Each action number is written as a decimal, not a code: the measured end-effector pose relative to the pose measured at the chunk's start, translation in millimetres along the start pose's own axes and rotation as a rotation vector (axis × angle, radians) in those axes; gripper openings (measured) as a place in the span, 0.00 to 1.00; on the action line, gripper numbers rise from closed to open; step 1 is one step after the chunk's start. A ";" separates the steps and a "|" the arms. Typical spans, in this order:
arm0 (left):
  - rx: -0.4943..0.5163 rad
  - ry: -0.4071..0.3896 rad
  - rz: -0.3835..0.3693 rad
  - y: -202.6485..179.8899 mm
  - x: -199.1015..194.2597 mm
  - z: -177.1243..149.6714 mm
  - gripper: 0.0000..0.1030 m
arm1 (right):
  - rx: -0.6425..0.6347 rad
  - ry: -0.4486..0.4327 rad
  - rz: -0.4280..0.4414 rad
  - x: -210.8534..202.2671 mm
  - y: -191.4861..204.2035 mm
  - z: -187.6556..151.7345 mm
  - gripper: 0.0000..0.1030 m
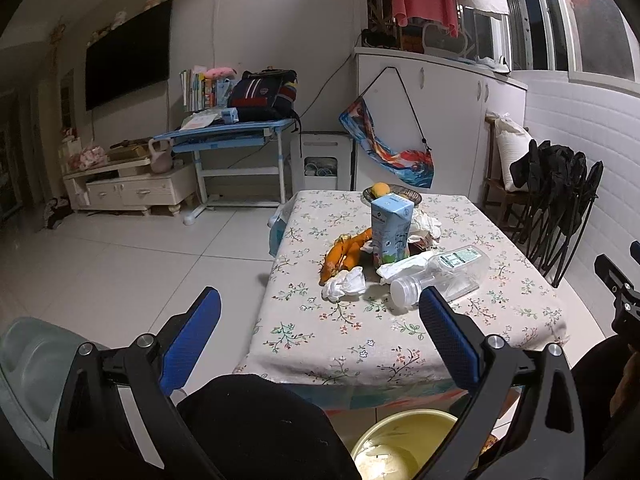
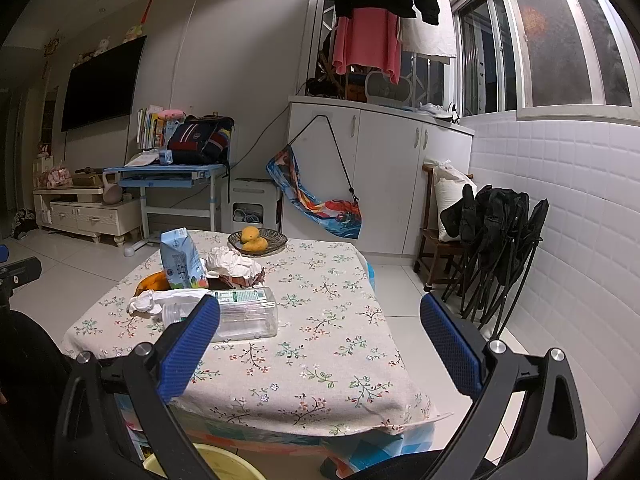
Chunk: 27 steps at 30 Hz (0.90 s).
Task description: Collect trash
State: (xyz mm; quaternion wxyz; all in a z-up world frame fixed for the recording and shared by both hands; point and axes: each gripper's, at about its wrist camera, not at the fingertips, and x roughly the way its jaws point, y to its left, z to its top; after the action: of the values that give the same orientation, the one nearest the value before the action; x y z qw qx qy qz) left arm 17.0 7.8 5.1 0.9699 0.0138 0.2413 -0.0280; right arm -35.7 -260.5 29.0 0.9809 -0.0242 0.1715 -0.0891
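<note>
Both tongs spread, gripping nothing.
Left tongs and right tongs hover short of the table; trash on it: plastic bottle lying flat, milk carton upright, crumpled tissues, peels. Yellow bin on floor below.

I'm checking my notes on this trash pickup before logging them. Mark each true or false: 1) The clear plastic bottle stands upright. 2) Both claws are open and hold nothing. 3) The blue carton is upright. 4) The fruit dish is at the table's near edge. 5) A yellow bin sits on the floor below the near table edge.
1) False: the clear plastic bottle lies on its side.
2) True: the left claw and right claw are open and empty.
3) True: the blue carton stands upright.
4) False: the fruit dish sits at the far edge.
5) True: the yellow bin is on the floor there.
</note>
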 end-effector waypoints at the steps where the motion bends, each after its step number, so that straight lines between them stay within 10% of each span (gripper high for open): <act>1: 0.000 0.000 0.000 0.5 -0.3 -0.5 0.93 | 0.000 0.000 0.000 0.0 0.1 0.0 0.93; 27: 0.000 -0.001 0.002 -0.6 1.2 -4.4 0.93 | -0.002 0.003 0.001 -0.3 1.1 -1.1 0.93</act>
State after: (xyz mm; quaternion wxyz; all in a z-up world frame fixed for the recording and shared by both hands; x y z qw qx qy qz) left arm 15.9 7.4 0.6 0.9701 0.0142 0.2408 -0.0270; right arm -36.1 -259.4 28.0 0.9806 -0.0249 0.1729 -0.0886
